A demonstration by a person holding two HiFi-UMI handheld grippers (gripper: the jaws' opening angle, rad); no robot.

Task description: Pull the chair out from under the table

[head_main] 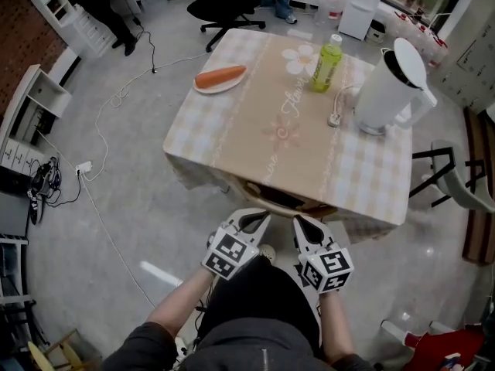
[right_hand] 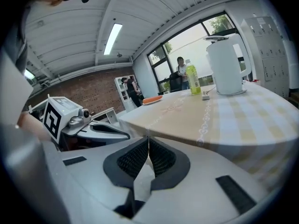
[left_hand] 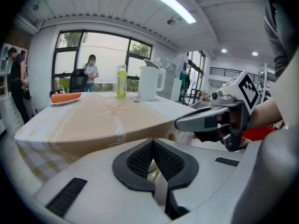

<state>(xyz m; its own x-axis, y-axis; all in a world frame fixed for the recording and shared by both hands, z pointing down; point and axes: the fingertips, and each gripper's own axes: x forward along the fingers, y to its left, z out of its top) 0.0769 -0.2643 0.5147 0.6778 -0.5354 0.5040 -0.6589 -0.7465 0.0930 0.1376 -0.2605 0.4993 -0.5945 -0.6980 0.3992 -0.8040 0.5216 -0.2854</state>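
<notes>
Wooden chair point(head_main: 282, 199) sat tucked under the counter's point(head_main: 232, 141) near edge, left gripper point(head_main: 255, 221) and right gripper point(head_main: 305, 230) side by side just before it, jaws clenched on nothing, carrot point(head_main: 220, 76), green bottle point(head_main: 326, 64) and white kettle point(head_main: 390, 87) stood on top, cables point(head_main: 100, 134) trailed across the grey floor point(head_main: 139, 207).

Grey floor point(head_main: 147, 215), black office chair point(head_main: 229, 8), white shelves point(head_main: 77, 23), big windows point(left_hand: 100, 59), brick wall point(right_hand: 74, 90), ceiling strip lights point(left_hand: 170, 4).

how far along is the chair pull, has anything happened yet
Nothing looks done: the chair sits tucked under the table. In hand: the left tongs and right tongs hover just short of it, both shut and empty. Left: grip the chair and pull it out.
</notes>
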